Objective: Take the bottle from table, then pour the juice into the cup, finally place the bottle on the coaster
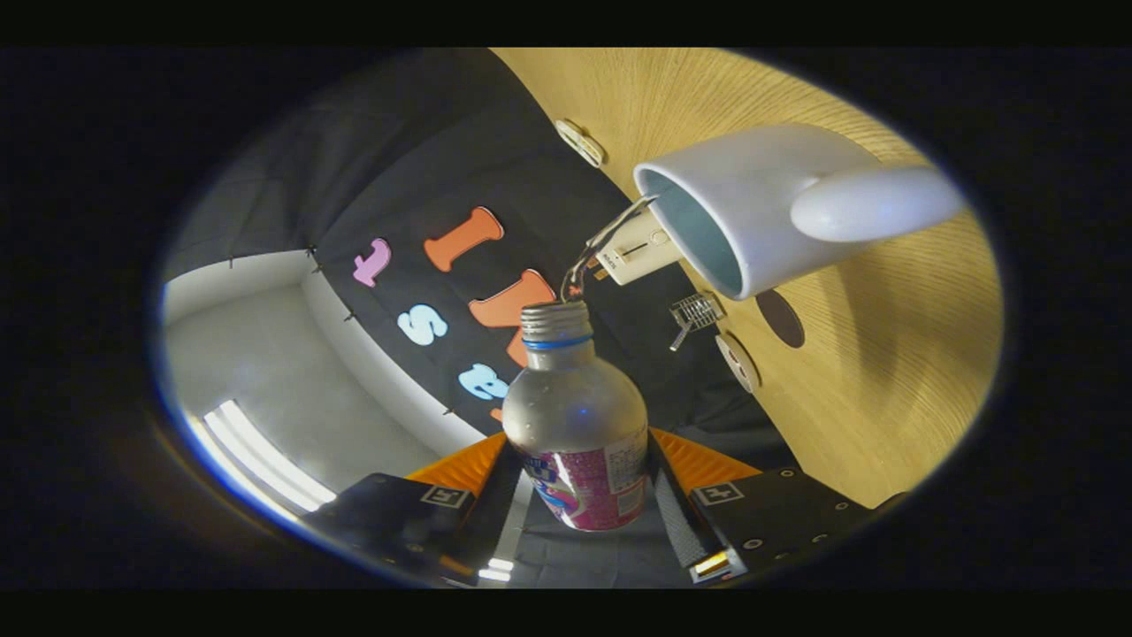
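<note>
Clear plastic bottle (579, 425), uncapped with a pink label, sits clamped between both fingers of the tongs (584, 522), its open neck aimed toward the white cup (752, 208). That cup stands on the wooden tabletop (884, 372), near a dark round coaster (781, 318).

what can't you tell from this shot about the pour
- Bottle, gripper view: base cut off between the fingers of the gripper; liquid level unreadable through the hazy plastic.
- Cup: its inside is seen at an angle and shaded, so any juice in it cannot be told.
- Coaster: the dark disc on the table is partly hidden by the cup.
- Whether liquid is flowing: no stream visible.
</note>
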